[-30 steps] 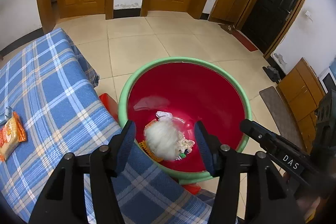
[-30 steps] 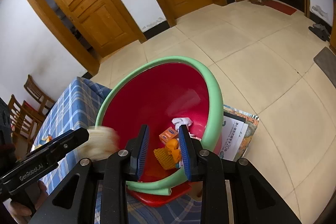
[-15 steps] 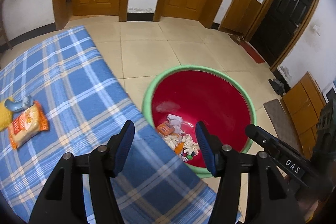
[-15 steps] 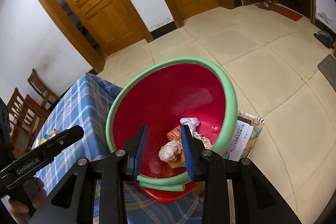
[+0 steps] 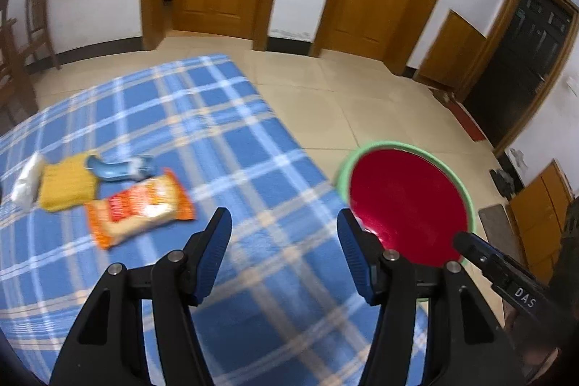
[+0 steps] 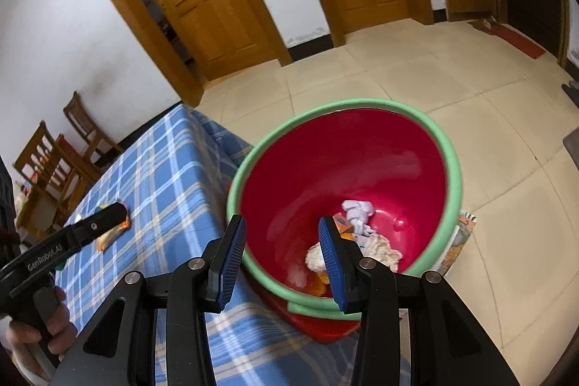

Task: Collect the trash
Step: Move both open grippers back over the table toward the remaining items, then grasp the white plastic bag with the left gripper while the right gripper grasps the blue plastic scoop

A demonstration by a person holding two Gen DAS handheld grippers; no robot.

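Note:
A red basin with a green rim [image 6: 448,165] stands on the floor beside the table; it also shows in the left wrist view [image 5: 466,194]. Crumpled paper and wrappers [image 6: 362,234] lie in its bottom. My left gripper [image 5: 284,254] is open and empty above the blue checked tablecloth [image 5: 217,132]. Left of it lie an orange snack packet [image 5: 139,207], a yellow pad [image 5: 67,183], a blue piece [image 5: 115,169] and a white wad [image 5: 27,181]. My right gripper [image 6: 282,257] is open and empty over the basin's near rim.
The table edge runs next to the basin. A printed paper [image 6: 459,237] lies under the basin on the tiled floor. Wooden chairs [image 6: 54,161] stand at the table's far left. Wooden doors line the far wall.
My left gripper has swung left from over the basin to above the tablecloth, so the packet and other items came into view. My right gripper opened wider and drew back a little.

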